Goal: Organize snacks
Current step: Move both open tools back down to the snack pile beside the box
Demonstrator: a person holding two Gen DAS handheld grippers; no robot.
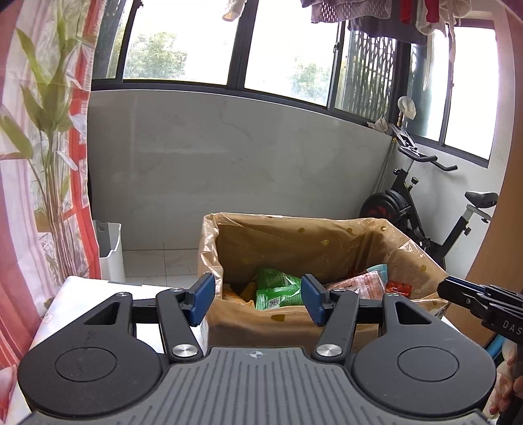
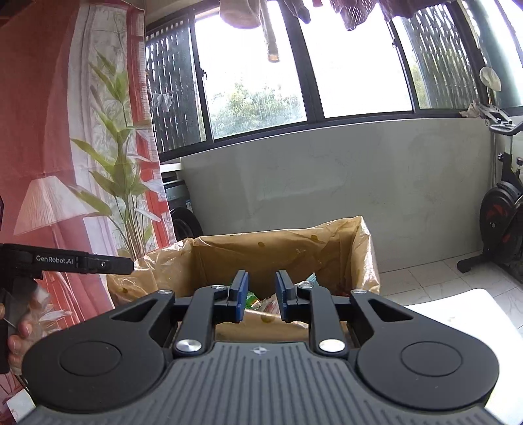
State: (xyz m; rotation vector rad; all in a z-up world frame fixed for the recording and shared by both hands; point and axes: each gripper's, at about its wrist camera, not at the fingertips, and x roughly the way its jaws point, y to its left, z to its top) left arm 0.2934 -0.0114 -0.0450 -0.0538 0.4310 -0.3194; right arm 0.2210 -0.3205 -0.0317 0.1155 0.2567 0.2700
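Left gripper low centre of left view, blue pads well apart, nothing between them. Aimed over near rim of bag-lined box, mid-frame. Inside box: green packets with a QR code, print too small to read; pink packet and red packet to their right, orange one partly hidden at left. Right gripper low centre of right view, pads slightly apart, empty, pointing into same box. "GenRobot.AI" readable on left gripper's side, left edge of right view; fingers wrapped on its handle below. Partial "DAS" on right gripper's body, right edge of left view. White table under box. Exercise bike at right, curtain at left, laundry along top.
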